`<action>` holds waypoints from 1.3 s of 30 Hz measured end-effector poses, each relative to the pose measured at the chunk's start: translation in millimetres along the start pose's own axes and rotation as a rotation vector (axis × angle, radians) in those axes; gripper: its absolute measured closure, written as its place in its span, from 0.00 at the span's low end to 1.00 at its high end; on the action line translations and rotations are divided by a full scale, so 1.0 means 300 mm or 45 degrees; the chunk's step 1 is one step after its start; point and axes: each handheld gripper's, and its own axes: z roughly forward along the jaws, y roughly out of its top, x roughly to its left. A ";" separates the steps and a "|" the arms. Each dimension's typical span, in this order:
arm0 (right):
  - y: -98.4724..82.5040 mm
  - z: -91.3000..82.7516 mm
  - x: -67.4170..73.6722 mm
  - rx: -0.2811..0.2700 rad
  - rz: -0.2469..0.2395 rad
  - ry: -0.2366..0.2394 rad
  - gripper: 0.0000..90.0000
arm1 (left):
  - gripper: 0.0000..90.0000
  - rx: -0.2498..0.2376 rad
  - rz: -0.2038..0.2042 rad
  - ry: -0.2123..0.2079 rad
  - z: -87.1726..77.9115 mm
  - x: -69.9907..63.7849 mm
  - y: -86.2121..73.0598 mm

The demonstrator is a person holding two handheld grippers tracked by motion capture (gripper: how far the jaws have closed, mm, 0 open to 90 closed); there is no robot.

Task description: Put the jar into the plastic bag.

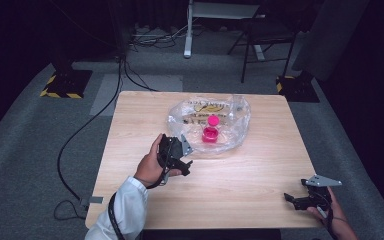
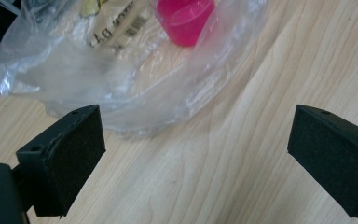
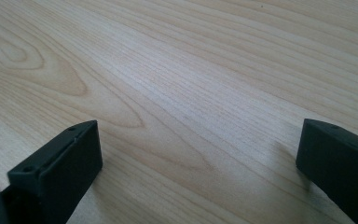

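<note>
Left gripper [image 2: 196, 158] jaws gape beside plastic bag [image 2: 121, 79] holding pink cup [image 2: 186, 21]

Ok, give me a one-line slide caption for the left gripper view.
Left gripper, jaws wide open, hovering over the wooden table at the edge of a clear plastic bag holding a pink cup.

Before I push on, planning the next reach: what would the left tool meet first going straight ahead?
Probably the near edge of the clear plastic bag; the left tool points at it, jaws open.
</note>
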 end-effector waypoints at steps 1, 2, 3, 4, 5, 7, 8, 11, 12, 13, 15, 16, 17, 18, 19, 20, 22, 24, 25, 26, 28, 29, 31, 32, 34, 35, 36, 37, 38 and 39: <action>0.000 0.000 0.000 0.000 0.000 0.000 0.00 | 0.04 0.003 0.001 0.000 -0.002 0.000 -0.009; 0.000 0.000 0.000 0.000 0.000 0.000 0.00 | 0.04 0.010 0.001 0.000 -0.005 -0.001 -0.019; 0.000 0.000 0.000 0.000 0.000 0.000 0.00 | 0.04 0.010 -0.004 0.003 -0.006 -0.002 -0.029; 0.000 0.000 0.000 0.000 0.000 0.000 0.00 | 0.04 0.022 -0.007 0.005 -0.008 -0.003 -0.039; 0.000 0.000 0.000 0.000 0.000 0.000 0.00 | 0.04 0.025 -0.007 0.010 -0.009 -0.002 -0.050; 0.000 0.000 0.000 0.000 0.000 0.000 0.00 | 0.04 0.037 -0.017 0.008 -0.010 -0.003 -0.072; 0.000 0.000 0.000 0.000 0.000 0.000 0.00 | 0.04 0.043 -0.025 0.008 -0.011 -0.003 -0.083; 0.000 0.000 0.000 0.000 0.001 -0.001 0.00 | 0.04 0.060 -0.034 0.005 -0.014 -0.007 -0.114; 0.000 0.000 0.000 0.000 0.001 -0.001 0.00 | 0.04 0.065 -0.034 0.003 -0.014 -0.009 -0.124; 0.000 0.000 0.000 0.000 0.001 -0.001 0.00 | 0.04 0.070 -0.039 0.001 -0.014 -0.009 -0.134; 0.000 0.000 0.000 0.000 0.001 -0.001 0.00 | 0.04 0.081 -0.063 -0.003 -0.013 -0.007 -0.156; 0.000 0.000 0.000 0.000 0.001 -0.001 0.00 | 0.04 0.084 -0.075 -0.007 -0.011 -0.006 -0.167; 0.000 0.000 0.000 0.000 0.001 -0.001 0.00 | 0.04 0.090 -0.090 -0.011 -0.010 -0.006 -0.177; 0.000 0.000 0.000 0.000 0.002 -0.001 0.00 | 0.04 0.096 -0.092 -0.014 -0.009 -0.006 -0.187; 0.000 0.000 0.000 0.000 0.002 -0.001 0.00 | 0.04 0.103 -0.094 -0.020 -0.009 -0.007 -0.197; 0.000 0.000 0.000 0.000 0.001 -0.001 0.00 | 0.04 0.103 -0.100 -0.021 -0.007 -0.007 -0.207; 0.000 0.000 0.000 0.000 0.001 -0.001 0.00 | 0.04 0.102 -0.117 -0.026 -0.010 -0.006 -0.225; 0.000 0.000 0.000 0.000 0.001 -0.001 0.00 | 0.04 0.102 -0.136 -0.030 -0.013 -0.002 -0.242; 0.000 0.000 0.000 0.000 0.001 -0.001 0.00 | 0.04 0.098 -0.147 -0.032 -0.014 -0.001 -0.250; 0.000 0.000 0.000 0.000 0.002 -0.001 0.00 | 0.04 0.097 -0.159 -0.035 -0.015 0.000 -0.258; 0.000 0.000 0.000 0.000 0.001 -0.001 0.00 | 0.04 0.094 -0.170 -0.033 -0.018 0.000 -0.272; 0.000 0.000 0.000 0.000 0.001 -0.001 0.00 | 0.04 0.095 -0.174 -0.033 -0.020 0.000 -0.279; 0.000 0.000 0.000 0.000 0.002 -0.001 0.00 | 0.04 0.093 -0.186 -0.033 -0.023 0.000 -0.291; 0.000 0.000 0.000 0.000 0.002 -0.001 0.00 | 0.04 0.093 -0.197 -0.036 -0.025 -0.001 -0.300; 0.000 0.000 0.000 0.000 0.001 -0.001 0.00 | 0.04 0.091 -0.213 -0.038 -0.028 -0.002 -0.313; 0.000 0.000 0.000 0.000 0.000 -0.001 0.00 | 0.04 0.089 -0.226 -0.044 -0.028 -0.002 -0.322; 0.000 0.000 0.000 0.000 0.000 -0.001 0.00 | 0.04 0.092 -0.238 -0.049 -0.028 -0.002 -0.333; 0.000 0.000 0.000 0.000 0.000 0.000 0.00 | 0.04 0.094 -0.248 -0.054 -0.028 -0.003 -0.339; 0.000 0.000 0.000 0.000 0.000 0.000 0.00 | 0.04 0.098 -0.251 -0.054 -0.028 -0.004 -0.348; 0.000 0.000 0.000 0.000 0.000 0.000 0.00 | 0.04 0.100 -0.262 -0.056 -0.028 -0.005 -0.358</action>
